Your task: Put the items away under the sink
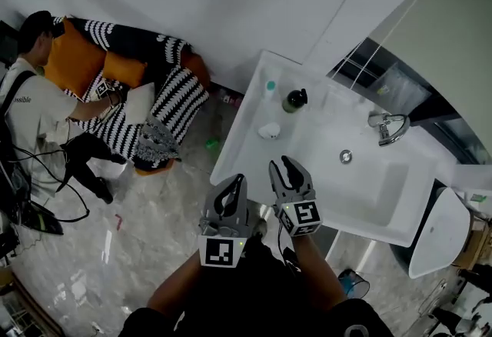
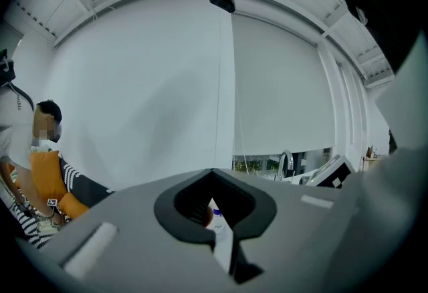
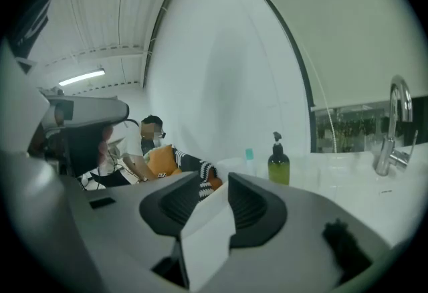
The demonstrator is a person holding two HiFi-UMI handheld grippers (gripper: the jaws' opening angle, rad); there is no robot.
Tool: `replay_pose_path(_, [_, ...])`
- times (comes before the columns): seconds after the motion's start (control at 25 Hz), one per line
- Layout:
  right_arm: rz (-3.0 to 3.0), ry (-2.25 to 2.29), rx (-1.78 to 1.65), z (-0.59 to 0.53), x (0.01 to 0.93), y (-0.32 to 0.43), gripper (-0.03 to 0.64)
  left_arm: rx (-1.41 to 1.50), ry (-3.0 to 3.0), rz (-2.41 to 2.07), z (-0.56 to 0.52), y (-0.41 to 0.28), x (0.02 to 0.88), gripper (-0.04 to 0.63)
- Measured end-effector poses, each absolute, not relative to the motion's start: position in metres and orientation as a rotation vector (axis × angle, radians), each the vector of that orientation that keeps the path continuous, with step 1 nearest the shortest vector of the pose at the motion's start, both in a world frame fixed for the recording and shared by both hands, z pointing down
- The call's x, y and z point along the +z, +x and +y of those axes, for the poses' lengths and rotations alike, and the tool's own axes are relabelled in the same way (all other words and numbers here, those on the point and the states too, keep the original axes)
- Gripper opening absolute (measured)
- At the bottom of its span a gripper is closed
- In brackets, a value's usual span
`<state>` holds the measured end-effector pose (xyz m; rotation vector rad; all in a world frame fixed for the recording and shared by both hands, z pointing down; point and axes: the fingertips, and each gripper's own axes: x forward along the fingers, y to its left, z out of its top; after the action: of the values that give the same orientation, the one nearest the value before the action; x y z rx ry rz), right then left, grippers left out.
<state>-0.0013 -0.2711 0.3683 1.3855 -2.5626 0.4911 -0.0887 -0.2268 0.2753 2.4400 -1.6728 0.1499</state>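
Left gripper just off front edge of sink, near front-left corner: jaw tips together, white sliver with blue print in gap behind them, cannot tell what it is. Right gripper beside it over front edge, jaws well apart, nothing between. Green pump bottle and teal-capped bottle by back-left corner; white round item along left edge

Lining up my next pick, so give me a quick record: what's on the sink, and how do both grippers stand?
on sink: green pump bottle, small teal-capped bottle, white round item, beside the basin
left gripper: jaw tips together at the sink's front edge; white blue-printed thing shows in their hollow, grip unclear
right gripper: jaws apart, gripping nothing, at the front edge
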Motion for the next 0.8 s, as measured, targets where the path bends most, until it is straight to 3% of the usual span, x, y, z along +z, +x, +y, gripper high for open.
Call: replay_pose_path(0.8, [-2.408, 1.46, 0.38, -0.343, 0.421, -0.012, 0.218, 0.178, 2.418, -1.6, -0.273, -0.116, 0.312, 0.009])
